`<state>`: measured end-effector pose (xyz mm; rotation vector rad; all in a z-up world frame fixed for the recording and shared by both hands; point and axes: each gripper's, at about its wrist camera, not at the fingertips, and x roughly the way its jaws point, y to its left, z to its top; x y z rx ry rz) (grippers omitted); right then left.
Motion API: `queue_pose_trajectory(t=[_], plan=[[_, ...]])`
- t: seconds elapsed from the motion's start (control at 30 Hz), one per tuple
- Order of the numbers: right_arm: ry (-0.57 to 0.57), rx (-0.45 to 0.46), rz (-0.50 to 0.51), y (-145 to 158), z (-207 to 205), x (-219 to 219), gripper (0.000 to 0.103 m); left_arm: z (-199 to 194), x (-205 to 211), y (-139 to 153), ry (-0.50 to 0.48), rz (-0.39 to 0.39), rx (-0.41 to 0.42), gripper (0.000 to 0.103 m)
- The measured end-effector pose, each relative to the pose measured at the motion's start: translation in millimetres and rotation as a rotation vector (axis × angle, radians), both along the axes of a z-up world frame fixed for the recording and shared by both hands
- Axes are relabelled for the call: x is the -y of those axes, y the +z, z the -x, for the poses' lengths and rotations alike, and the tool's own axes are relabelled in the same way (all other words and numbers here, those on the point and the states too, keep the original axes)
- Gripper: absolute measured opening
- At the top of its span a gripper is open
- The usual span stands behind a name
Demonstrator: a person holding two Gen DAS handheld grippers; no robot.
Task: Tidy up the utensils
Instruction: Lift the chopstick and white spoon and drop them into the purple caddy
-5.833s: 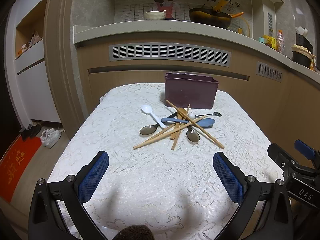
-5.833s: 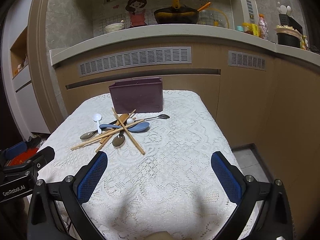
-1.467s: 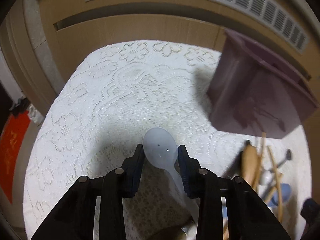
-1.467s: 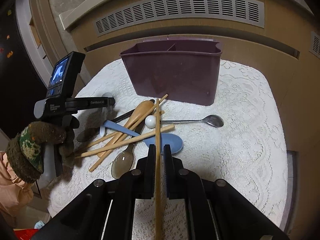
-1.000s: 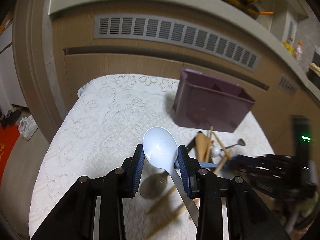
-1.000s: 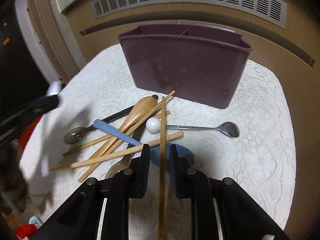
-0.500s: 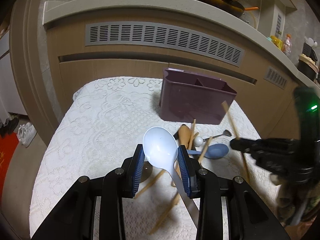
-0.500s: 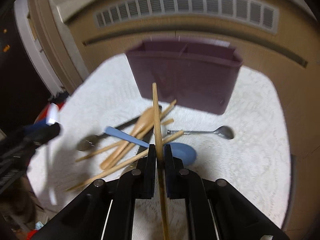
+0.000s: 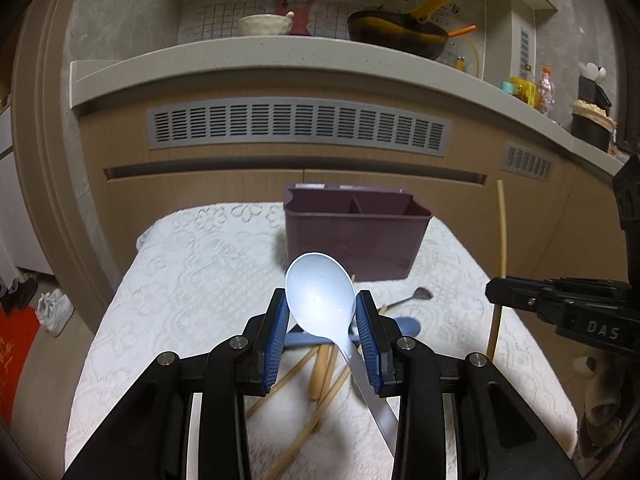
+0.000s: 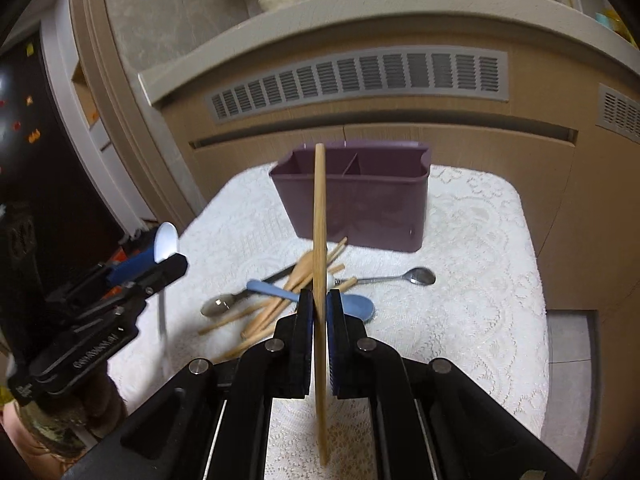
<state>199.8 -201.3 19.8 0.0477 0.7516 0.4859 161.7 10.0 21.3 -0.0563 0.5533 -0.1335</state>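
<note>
Above the lace-covered table (image 9: 192, 280), both grippers are up off the pile with a load each. Left gripper (image 9: 322, 322) is clamped on the bowl of a pale white plastic spoon (image 9: 320, 300), pads pressing both sides, handle trailing down and back under the fingers. Right gripper (image 10: 318, 316) is closed tight on a single bamboo chopstick (image 10: 319, 216), which stands nearly upright between the blue pads, tip reaching in front of the bin's rim in that view. A second ago the chopstick lay across the heap with the right jaws slightly wider; now it is pinched and lifted clear, and the spoon has risen from table height too. Dark purple plastic two-compartment utensil bin (image 9: 356, 232) stands at the far end of the table, both compartments look empty. Still on the cloth just in front of it: more bamboo chopsticks (image 10: 264, 312), a blue plastic spoon (image 10: 352, 304), a metal spoon (image 10: 416, 276) off to the right side, another metal spoon (image 10: 218, 304) on the left, a wooden spoon partly buried. So the pick step looks done for two items; next is likely carrying them over the bin, spoon and chopstick to separate compartments. Long chopstick could pivot in the pinch.
</note>
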Motion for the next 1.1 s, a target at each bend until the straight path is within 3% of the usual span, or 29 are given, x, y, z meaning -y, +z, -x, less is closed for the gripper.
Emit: queue_pose_trajectory(t=[0.23, 0.4, 0.5, 0.63, 0.73, 0.9, 1.1], plan=[[-0.006, 0.084, -0.017, 36, -3, 7, 0.007, -12, 9, 31, -0.023, -0.028, 0.119, 0.035], [-0.012, 0.248, 0.004, 107, -26, 2, 0.007, -52, 14, 104, -0.07, -0.074, 0.326, 0.035], [-0.038, 0.354, 0.034, 147, -44, -3, 0.007, -82, 11, 141, -0.102, -0.048, 0.431, 0.035], [-0.079, 0.423, 0.048, 179, -76, -9, 0.007, -123, 8, 159, -0.113, -0.021, 0.487, 0.035], [-0.099, 0.441, 0.065, 177, -97, -14, 0.007, -151, 12, 152, -0.102, -0.032, 0.521, 0.036], [-0.112, 0.369, 0.071, 140, -142, -15, 0.007, -195, 24, 106, -0.086, -0.091, 0.492, 0.036], [-0.102, 0.203, 0.08, 67, -178, -15, 0.007, -236, 20, 37, -0.071, -0.064, 0.315, 0.036]])
